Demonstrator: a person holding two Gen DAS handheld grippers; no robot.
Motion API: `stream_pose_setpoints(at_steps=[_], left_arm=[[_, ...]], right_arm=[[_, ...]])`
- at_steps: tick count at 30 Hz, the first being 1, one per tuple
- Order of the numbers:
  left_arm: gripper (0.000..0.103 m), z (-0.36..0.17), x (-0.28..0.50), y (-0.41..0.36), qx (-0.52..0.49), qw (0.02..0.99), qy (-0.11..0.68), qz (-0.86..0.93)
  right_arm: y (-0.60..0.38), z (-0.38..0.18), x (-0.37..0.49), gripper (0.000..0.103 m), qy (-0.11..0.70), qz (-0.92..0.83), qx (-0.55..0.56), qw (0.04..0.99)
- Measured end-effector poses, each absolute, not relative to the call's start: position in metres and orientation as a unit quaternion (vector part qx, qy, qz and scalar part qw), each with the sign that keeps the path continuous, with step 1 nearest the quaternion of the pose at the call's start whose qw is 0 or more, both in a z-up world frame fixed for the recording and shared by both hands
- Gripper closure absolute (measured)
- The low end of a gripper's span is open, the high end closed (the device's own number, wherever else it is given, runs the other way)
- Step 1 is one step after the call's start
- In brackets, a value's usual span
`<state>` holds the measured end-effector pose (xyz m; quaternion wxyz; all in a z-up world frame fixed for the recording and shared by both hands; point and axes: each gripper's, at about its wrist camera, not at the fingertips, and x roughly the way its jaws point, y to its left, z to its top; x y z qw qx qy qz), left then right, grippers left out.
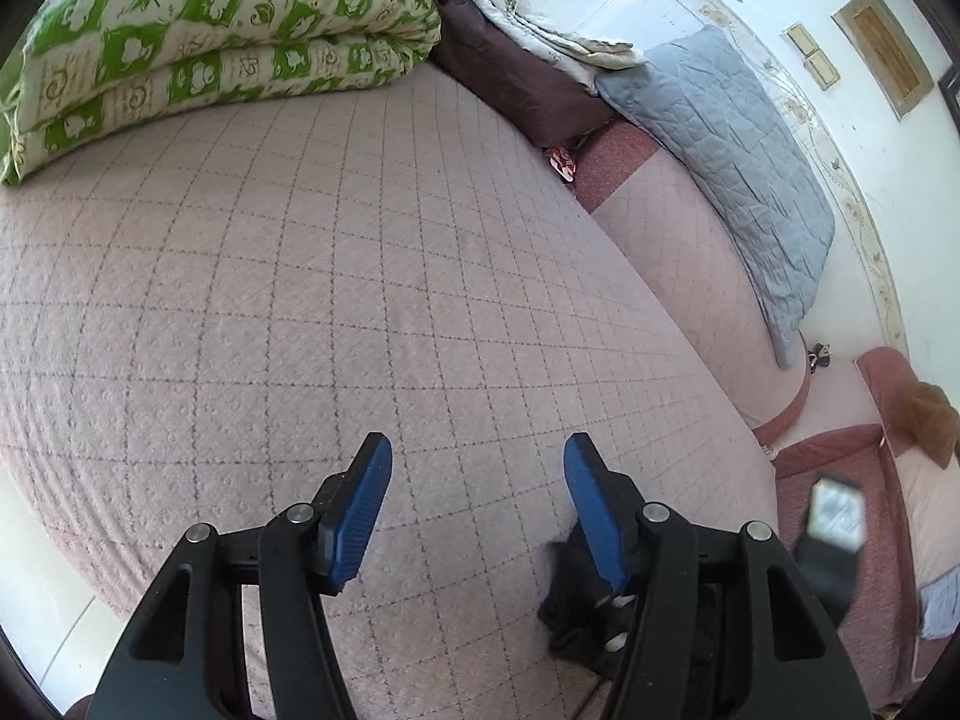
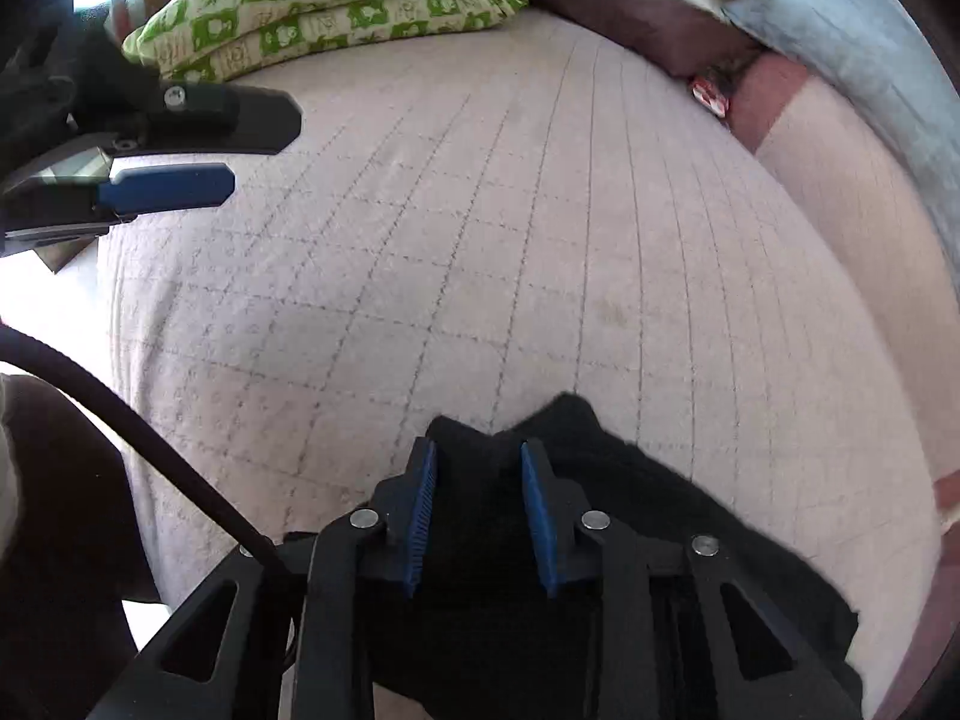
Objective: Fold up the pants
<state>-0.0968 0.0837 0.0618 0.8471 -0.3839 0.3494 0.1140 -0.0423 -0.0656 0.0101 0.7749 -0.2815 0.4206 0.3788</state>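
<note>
Left wrist view: the left hand-held gripper (image 1: 477, 498) hangs released, blue pads spread wide with only bedcover between them, grasping nothing.
Pants there: a small bunch of the black soft fabric pants (image 1: 567, 606) shows low and right, partly hidden behind the right-side finger, lying on the bed's pink quilted cover (image 1: 336, 276).
Background: a folded green-and-cream patterned quilt (image 1: 210, 30) sits at the far end, well apart from the pants.
Right wrist view: the right hand-held gripper (image 2: 477, 510) has its pads parted over the dark cloth; I cannot tell whether they pinch any of it.
Pants here: the garment lies crumpled at the near edge of the bed, two peaks of cloth rising just beyond the fingertips; no waistband or legs can be told apart.
Handling, as a judgement: light, limp, non-fragile, likely to sag and bunch rather than hold shape.
Where to hold: probably an edge or corner, one hand-held gripper on each, so the cloth can be spread flat first.
</note>
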Motion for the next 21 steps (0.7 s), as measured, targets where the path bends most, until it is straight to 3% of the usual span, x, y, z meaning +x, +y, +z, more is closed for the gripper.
stream_pose_setpoints(at_steps=[5, 9, 12, 14, 15, 16, 21], left_arm=[[0.044, 0.056, -0.097, 0.095, -0.402, 0.839, 0.353, 0.103], [0.044, 0.057, -0.097, 0.099, -0.403, 0.839, 0.351, 0.1], [0.044, 0.058, -0.097, 0.104, -0.397, 0.843, 0.35, 0.1], [0.044, 0.058, -0.096, 0.104, -0.397, 0.843, 0.351, 0.098], [0.043, 0.058, -0.095, 0.103, -0.396, 0.842, 0.353, 0.097], [0.043, 0.058, -0.093, 0.101, -0.394, 0.843, 0.354, 0.096], [0.043, 0.06, -0.085, 0.087, -0.377, 0.849, 0.361, 0.084]], right_arm=[[-0.081, 0.032, -0.003, 0.084, 0.435, 0.362, -0.178, 0.805], [-0.088, 0.034, 0.017, 0.055, 0.449, 0.358, -0.113, 0.811], [-0.097, 0.048, 0.004, 0.055, 0.428, 0.353, -0.088, 0.827], [-0.107, 0.048, -0.01, 0.065, 0.433, 0.35, -0.086, 0.826], [-0.111, 0.043, -0.019, 0.075, 0.439, 0.352, -0.09, 0.822], [-0.114, 0.036, -0.027, 0.077, 0.446, 0.354, -0.096, 0.816], [-0.113, -0.002, -0.077, 0.076, 0.481, 0.384, -0.113, 0.78]])
